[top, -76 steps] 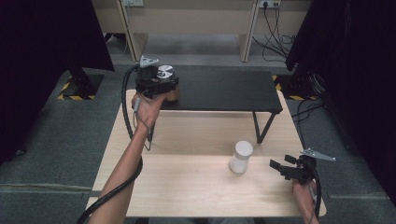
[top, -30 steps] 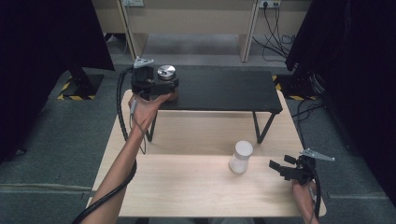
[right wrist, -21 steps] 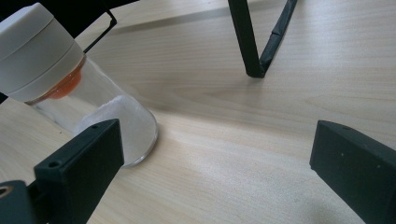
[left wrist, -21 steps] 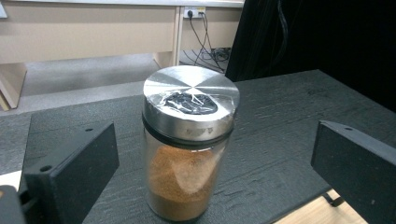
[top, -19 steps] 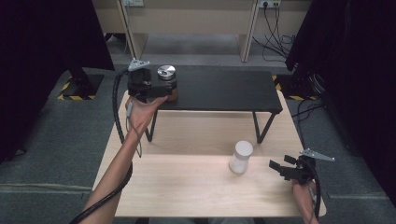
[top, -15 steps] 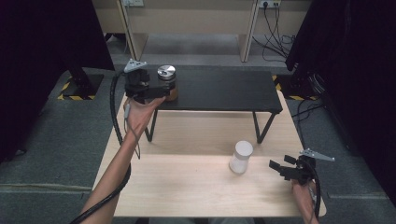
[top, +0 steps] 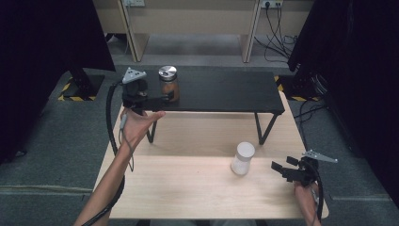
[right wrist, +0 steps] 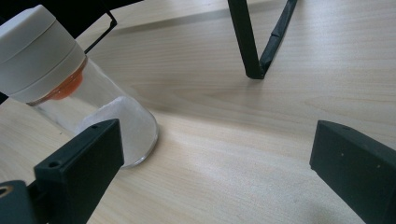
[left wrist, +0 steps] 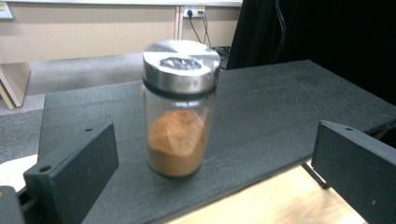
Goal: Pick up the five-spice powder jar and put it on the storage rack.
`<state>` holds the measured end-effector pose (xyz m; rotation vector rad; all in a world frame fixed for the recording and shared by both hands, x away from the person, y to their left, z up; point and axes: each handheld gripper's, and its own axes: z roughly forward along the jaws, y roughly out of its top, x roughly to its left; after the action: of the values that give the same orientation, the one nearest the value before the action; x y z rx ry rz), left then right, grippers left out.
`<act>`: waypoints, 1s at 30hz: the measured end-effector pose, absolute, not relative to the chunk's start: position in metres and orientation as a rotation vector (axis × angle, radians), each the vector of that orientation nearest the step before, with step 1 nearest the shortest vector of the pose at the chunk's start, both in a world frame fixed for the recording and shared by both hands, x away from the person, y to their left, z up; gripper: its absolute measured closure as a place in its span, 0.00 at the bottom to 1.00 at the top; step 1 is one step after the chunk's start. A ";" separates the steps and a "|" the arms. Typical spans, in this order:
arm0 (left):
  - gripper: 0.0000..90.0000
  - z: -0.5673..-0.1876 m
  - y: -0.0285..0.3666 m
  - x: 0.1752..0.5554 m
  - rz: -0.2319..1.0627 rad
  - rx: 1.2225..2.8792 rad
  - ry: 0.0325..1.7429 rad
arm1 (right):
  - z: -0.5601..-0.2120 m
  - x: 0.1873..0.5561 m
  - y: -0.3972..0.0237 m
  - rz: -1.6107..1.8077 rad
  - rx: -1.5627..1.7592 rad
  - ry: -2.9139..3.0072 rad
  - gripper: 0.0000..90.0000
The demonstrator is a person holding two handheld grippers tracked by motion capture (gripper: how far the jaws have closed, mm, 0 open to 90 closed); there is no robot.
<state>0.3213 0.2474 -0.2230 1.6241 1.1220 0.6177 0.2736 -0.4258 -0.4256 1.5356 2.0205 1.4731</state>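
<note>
A glass jar of brown powder with a silver lid stands upright at the left end of the black shelf. My left gripper is open just left of it, and the jar stands free beyond the two wide-apart jaws. A white-capped jar of white powder stands on the wooden table. My right gripper is open to the right of that jar, which sits near its left jaw without touching it.
The shelf's black metal legs stand on the table behind the white jar. The shelf spans the table's far half. Grey floor surrounds the table, with cables and wooden furniture at the back.
My left gripper has drawn back to the left, off the brown-powder jar, which stays standing on the shelf. The right gripper and the white jar have not moved.
</note>
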 end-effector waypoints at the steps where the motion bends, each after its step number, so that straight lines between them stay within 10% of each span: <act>1: 0.00 -0.225 0.247 0.317 0.615 1.634 1.112 | -0.426 0.274 -0.426 1.473 1.535 2.021 0.03; 30: 0.00 -0.276 0.253 0.252 0.536 1.660 1.003 | -0.424 0.272 -0.425 1.470 1.528 2.020 0.03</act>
<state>0.2523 0.2535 -0.2761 1.6595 1.0026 0.5357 0.2718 -0.4247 -0.4243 1.5278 2.0203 1.4701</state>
